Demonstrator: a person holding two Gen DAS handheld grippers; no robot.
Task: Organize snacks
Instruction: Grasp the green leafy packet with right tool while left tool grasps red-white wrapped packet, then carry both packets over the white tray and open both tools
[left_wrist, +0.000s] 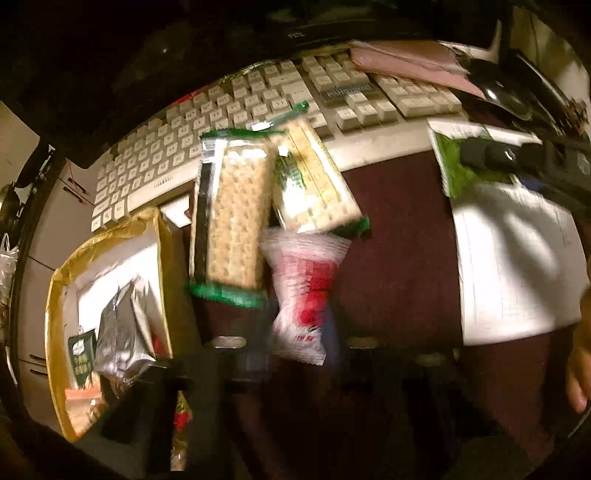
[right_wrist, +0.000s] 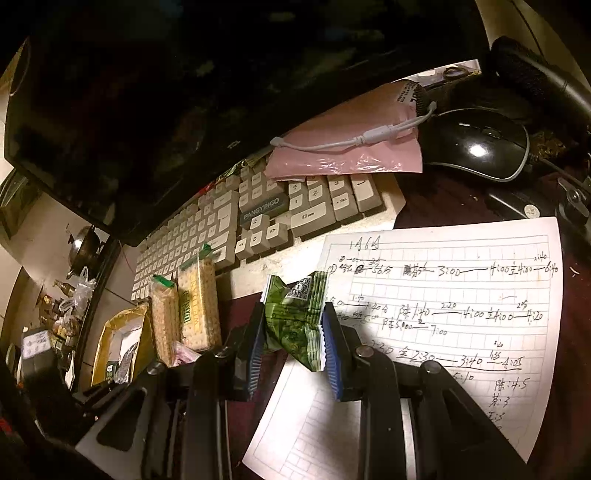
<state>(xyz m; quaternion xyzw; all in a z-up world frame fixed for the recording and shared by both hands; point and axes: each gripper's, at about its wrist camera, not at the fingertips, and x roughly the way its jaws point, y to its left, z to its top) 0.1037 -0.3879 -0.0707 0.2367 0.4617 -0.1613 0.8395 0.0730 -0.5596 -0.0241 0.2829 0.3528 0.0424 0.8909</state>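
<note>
Between the blue ribbed pads of the right gripper (right_wrist: 293, 343) sits a green snack packet (right_wrist: 295, 317), crumpled and glossy, with a printed square code near its top; the pads press its two sides and hold it above a sheet of lined paper (right_wrist: 461, 295) covered in handwriting. Left of it, two long cracker packs (right_wrist: 184, 310) with green ends lie side by side, their far ends resting on the front edge of the beige keyboard (right_wrist: 258, 221). One red-and-white snack bag (left_wrist: 306, 295) lies just below the crackers in the left wrist view, blurred. Whether the left gripper (left_wrist: 291, 350) touches that bag cannot be told: its fingers are dark and smeared, and the gap between them is unclear. One yellow-rimmed box (left_wrist: 110, 236) stands at the left of the dark red table (left_wrist: 399, 258), holding a silver pouch (left_wrist: 118, 332) and several smaller packets that cannot be counted. One black mouse (right_wrist: 476, 144) and one pink bag (right_wrist: 347, 147) lie beyond the keyboard.
</note>
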